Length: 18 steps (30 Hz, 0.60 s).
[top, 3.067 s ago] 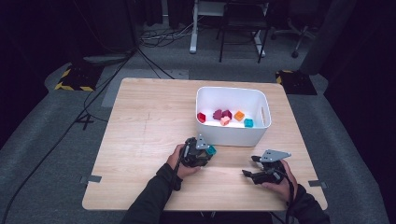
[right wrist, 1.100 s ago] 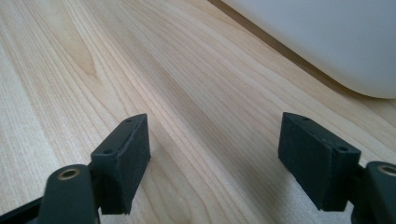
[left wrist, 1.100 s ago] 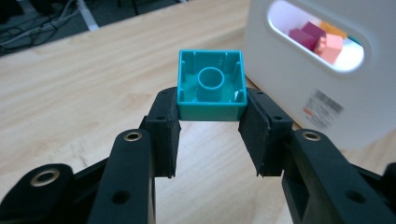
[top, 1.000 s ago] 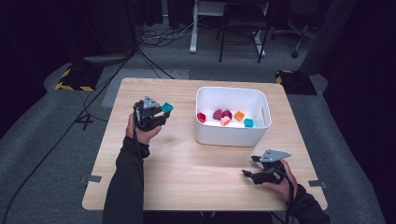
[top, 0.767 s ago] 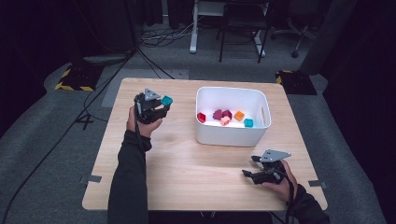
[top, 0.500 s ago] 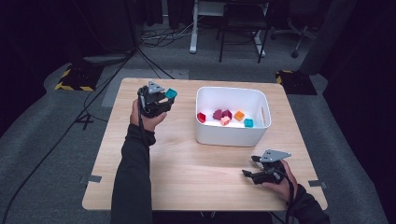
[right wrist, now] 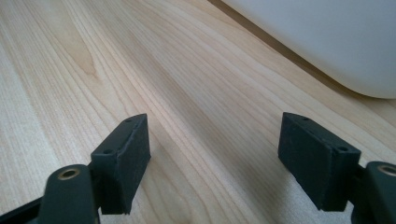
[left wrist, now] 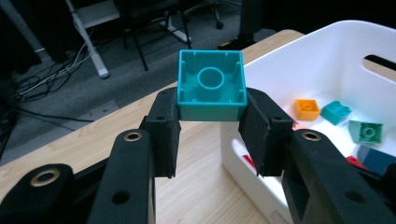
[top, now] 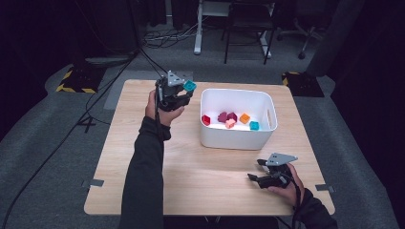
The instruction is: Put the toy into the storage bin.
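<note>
Teal brick (left wrist: 211, 86), no readable writing.

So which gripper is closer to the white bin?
The left. The left gripper is raised just beside the white bin at its left wall, holding a teal block. The right gripper rests on the table in front of the bin, farther off.

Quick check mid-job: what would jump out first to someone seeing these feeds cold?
The teal block, pinched hollow side toward the camera in the left gripper, held up beside the white bin's left wall. Next, the bright blocks scattered inside that bin at mid-table. The right gripper rests open near the table's front right edge.
</note>
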Available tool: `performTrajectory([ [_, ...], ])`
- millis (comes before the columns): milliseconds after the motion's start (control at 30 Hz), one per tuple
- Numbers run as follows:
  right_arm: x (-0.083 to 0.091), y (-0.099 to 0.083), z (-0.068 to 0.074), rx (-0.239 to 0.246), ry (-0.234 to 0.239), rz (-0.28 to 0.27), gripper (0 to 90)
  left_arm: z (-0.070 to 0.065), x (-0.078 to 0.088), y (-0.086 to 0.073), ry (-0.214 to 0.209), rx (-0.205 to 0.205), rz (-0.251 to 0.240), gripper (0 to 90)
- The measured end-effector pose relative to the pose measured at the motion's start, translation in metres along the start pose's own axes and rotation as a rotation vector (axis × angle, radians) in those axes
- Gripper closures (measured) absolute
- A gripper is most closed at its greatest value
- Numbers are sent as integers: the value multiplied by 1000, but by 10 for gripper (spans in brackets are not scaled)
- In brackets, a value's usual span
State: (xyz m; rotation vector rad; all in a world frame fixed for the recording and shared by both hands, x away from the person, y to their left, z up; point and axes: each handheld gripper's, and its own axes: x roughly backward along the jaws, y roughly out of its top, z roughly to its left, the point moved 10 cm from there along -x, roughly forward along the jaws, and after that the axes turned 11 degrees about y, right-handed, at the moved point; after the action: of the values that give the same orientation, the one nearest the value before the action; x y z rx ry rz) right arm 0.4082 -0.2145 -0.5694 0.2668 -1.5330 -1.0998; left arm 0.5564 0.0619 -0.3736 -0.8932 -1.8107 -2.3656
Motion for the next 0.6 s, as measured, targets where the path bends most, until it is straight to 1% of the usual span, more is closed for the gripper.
performTrajectory([
  [67,0,0,0,1,-1,0,251,-6,0,5,-9,-12,-3,589],
  [100,0,0,0,2,-1,0,251,-10,0,7,-21,-12,-1,589],
  [167,0,0,0,0,-2,1,252,-17,-2,11,-20,-37,-1,589],
  [233,0,0,0,0,-2,1,252,-26,-4,15,-36,-54,-1,589],
  [267,0,0,0,0,-2,1,251,-30,-5,18,-40,-49,-12,589],
  [300,0,0,0,0,-2,0,251,-34,-5,19,-46,-61,-9,589],
  [333,0,0,0,0,-1,0,251,-40,-6,21,-59,-62,-15,589],
  [367,0,0,0,0,-1,0,251,-43,-7,22,-63,-73,-12,589],
  [400,0,0,0,0,-1,0,251,-49,-8,24,-71,-55,-20,589],
  [467,0,0,0,0,-1,0,251,-56,-11,24,-80,-92,-12,589],
  [500,0,0,0,0,-1,0,251,-61,-12,25,-90,-83,-14,589],
  [567,0,0,0,-2,0,0,251,-71,-15,26,-101,-94,-6,589],
  [600,0,0,1,-11,1,-4,252,-76,-17,26,-107,-96,-11,589],
])
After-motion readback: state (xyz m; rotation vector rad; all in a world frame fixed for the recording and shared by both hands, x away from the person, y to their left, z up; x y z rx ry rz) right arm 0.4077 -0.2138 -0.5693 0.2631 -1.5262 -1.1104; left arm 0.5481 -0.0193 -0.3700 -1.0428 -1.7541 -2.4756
